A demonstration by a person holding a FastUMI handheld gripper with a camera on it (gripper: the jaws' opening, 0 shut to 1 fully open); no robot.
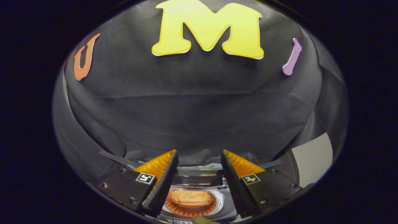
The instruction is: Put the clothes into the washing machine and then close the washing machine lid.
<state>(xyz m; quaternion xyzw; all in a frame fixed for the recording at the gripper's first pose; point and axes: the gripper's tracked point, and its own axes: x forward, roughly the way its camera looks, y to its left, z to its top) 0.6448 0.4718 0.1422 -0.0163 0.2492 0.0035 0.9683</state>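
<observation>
My gripper [199,152] is open, its two fingers spread wide with nothing between them. Below and between the fingers sits the small washing machine [222,203], seen from above with a silver rim around its round opening. Inside the orange perforated drum [174,207] lies a crumpled orange piece of clothing [189,198]. A dark panel [196,179], apparently the lid, stands at the back of the opening, just beyond the fingers. I cannot tell whether a clear cover lies over the drum.
The black cloth wall [192,112] hangs close behind the machine. A light grey panel [312,158] stands to the right of the right finger. A small olive-coloured shape [202,220] pokes in at the machine's near edge.
</observation>
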